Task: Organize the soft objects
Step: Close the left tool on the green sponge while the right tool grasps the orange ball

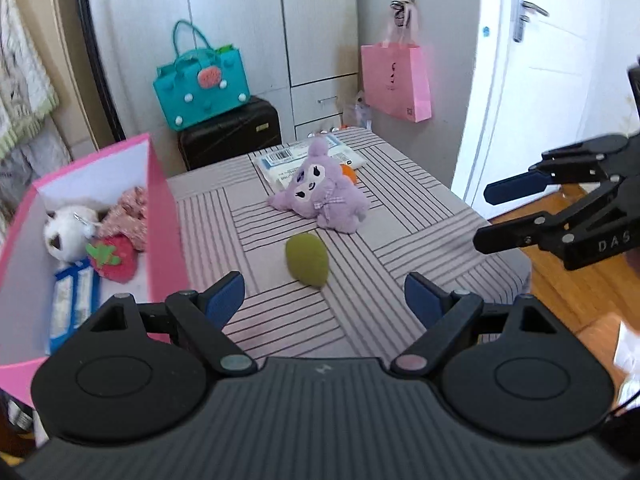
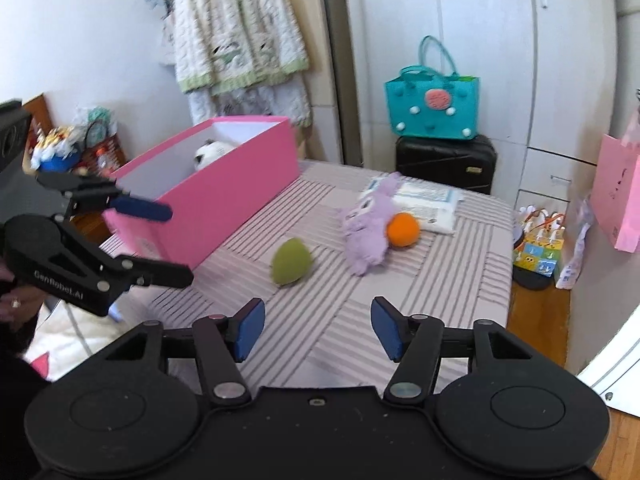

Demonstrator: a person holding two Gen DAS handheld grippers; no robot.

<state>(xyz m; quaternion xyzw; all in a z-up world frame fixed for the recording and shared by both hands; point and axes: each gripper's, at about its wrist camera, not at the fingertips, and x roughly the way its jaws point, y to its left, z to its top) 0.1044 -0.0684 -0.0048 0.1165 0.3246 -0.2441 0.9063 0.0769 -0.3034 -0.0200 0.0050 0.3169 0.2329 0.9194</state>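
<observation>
Striped table [image 1: 420, 248] edge stays bare right of green plush [image 1: 307, 261].

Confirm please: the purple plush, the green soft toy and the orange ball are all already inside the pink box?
Not right. The purple plush, green soft toy and orange ball lie on the striped table, outside the pink box, as the right wrist view shows.
</observation>
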